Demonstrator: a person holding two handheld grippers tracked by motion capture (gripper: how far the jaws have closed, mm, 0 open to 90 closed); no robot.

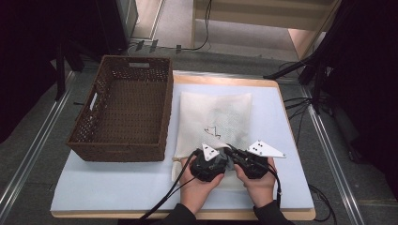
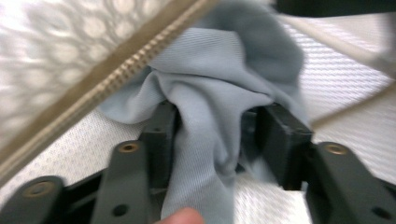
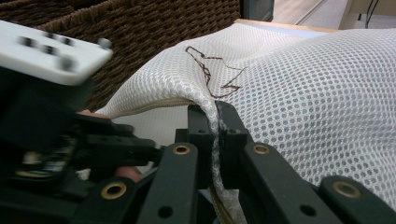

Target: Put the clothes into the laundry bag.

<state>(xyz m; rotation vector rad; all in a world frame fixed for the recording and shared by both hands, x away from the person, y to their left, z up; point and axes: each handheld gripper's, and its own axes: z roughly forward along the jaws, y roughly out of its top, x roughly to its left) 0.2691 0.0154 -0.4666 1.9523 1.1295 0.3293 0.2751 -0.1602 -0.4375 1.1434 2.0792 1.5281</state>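
Nearest the person, the right gripper is clamped on the lifted edge of the white mesh laundry bag, holding its zipper mouth up off the pale blue mat. The left gripper sits inside that mouth, jaws partly apart, grey-blue cloth bunched loosely between them. Brown stitching marks the bag. Farther left stands a wicker basket.

Grey floor, dark surroundings

Basket left of mesh bag (both on table pad); cloth inside bag mouth.
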